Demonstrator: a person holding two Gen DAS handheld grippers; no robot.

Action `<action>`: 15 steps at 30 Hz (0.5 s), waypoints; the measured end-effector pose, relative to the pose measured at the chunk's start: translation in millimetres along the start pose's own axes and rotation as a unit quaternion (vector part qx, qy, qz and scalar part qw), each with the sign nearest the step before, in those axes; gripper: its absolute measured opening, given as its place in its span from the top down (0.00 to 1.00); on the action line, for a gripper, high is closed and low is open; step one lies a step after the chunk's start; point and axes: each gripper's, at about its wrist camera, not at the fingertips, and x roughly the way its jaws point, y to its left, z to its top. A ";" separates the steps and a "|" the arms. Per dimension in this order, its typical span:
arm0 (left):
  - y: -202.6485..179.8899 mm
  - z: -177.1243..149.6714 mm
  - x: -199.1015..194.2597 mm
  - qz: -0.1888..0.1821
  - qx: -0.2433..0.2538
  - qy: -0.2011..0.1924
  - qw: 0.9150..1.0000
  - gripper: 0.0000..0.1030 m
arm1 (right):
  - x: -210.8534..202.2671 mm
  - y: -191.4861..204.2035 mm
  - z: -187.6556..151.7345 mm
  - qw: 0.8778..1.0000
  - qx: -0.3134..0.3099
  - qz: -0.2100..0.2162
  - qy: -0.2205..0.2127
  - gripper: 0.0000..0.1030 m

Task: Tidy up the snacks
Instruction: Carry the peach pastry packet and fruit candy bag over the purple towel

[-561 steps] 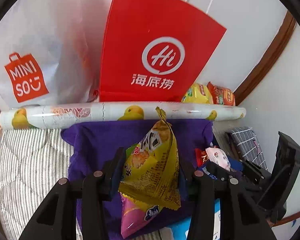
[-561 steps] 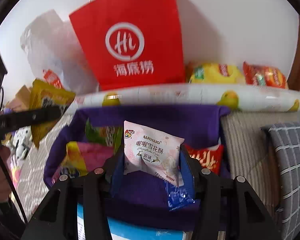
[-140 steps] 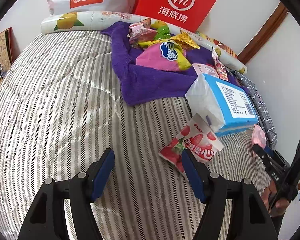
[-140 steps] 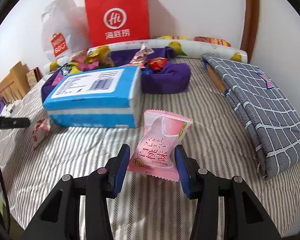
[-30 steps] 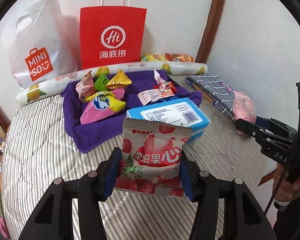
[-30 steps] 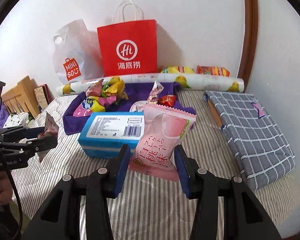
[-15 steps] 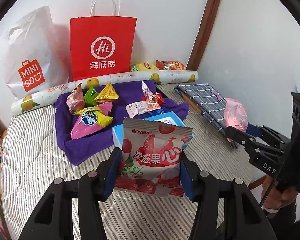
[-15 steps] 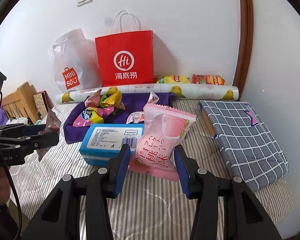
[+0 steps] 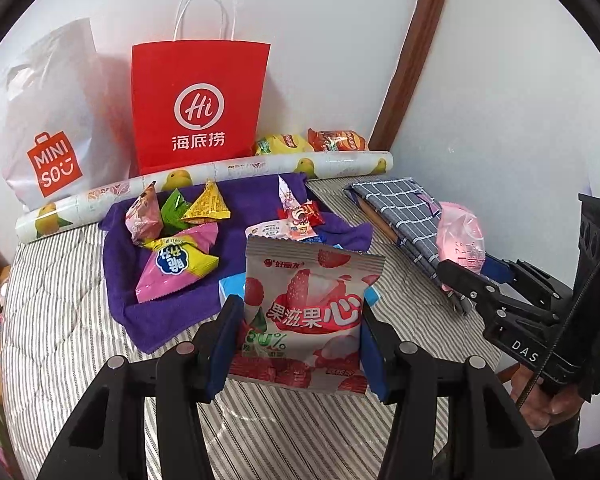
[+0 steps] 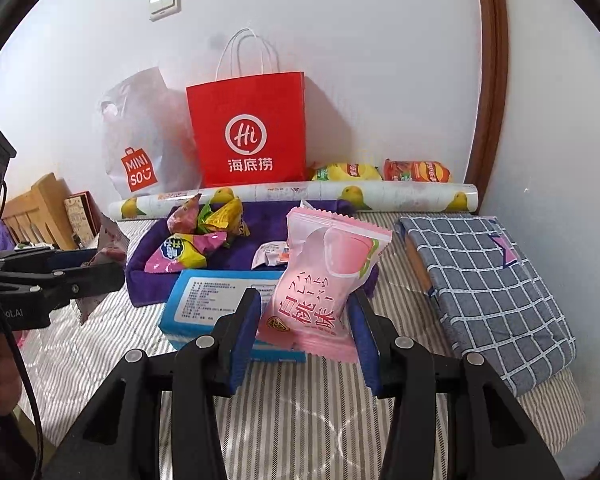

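We see the left gripper (image 9: 294, 346) with its blue pads pressed on both edges of a strawberry snack packet (image 9: 306, 312), held upright above the striped bedspread (image 9: 60, 320). The right gripper (image 10: 304, 334) is likewise narrowed onto a pink peach-flavour packet (image 10: 324, 280), which leans slightly to the right in its grasp. Behind both packets we find a blue tissue pack (image 10: 216, 300) lying on the bedspread, touching the front edge of a purple towel (image 9: 160, 320). On the towel rest several snack pouches, among them a pink-and-yellow bag (image 9: 176, 264). A rolled lemon-print sheet (image 10: 400, 196) lies along the wall, with a red paper bag (image 10: 248, 128) and a white Miniso bag (image 9: 48, 120) upright behind it. A folded checked cloth (image 10: 488, 280) lies to the right.
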 end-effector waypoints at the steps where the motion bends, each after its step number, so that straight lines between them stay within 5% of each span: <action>1: 0.2 0.7 -0.1 -0.001 0.000 0.000 1.000 0.50 | 1.1 0.0 1.6 1.000 0.002 0.001 0.001 0.56; 15: 7.5 25.3 -2.2 -0.007 -0.011 -0.009 1.000 0.50 | 15.6 11.2 27.1 1.000 -0.006 0.015 0.005 0.56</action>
